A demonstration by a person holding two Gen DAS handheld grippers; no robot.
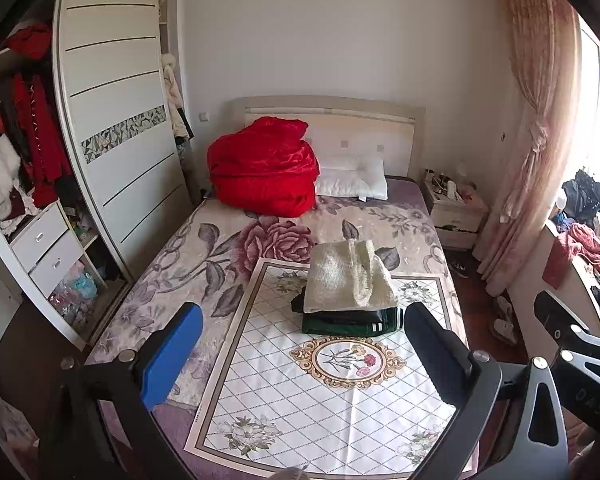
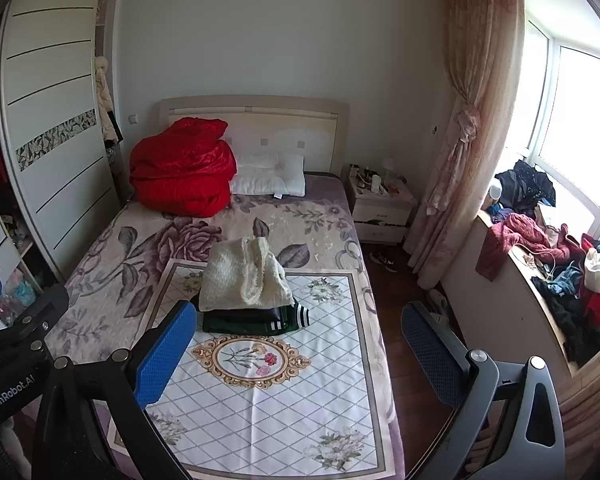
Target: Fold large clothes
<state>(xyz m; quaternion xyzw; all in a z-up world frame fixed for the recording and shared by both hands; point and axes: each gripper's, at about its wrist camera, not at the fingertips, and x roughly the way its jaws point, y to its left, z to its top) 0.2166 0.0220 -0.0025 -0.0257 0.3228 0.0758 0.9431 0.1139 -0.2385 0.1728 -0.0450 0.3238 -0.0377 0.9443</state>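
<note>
A folded cream fleece garment [image 1: 348, 278] lies on top of a stack of folded dark green and black clothes [image 1: 350, 322] on a white diamond-patterned cloth [image 1: 300, 400] spread on the bed. The stack also shows in the right wrist view, with the cream garment [image 2: 242, 276] above the dark clothes [image 2: 256, 322]. My left gripper [image 1: 300, 352] is open and empty, held above the near part of the cloth, short of the stack. My right gripper [image 2: 300, 352] is open and empty, to the right of the left one, over the bed's right edge.
A red quilt [image 1: 262, 168] and a white pillow [image 1: 354, 180] sit at the headboard. An open wardrobe [image 1: 100, 120] stands left. A nightstand [image 2: 380, 208], a curtain [image 2: 460, 120] and a windowsill piled with loose clothes [image 2: 560, 276] are at the right.
</note>
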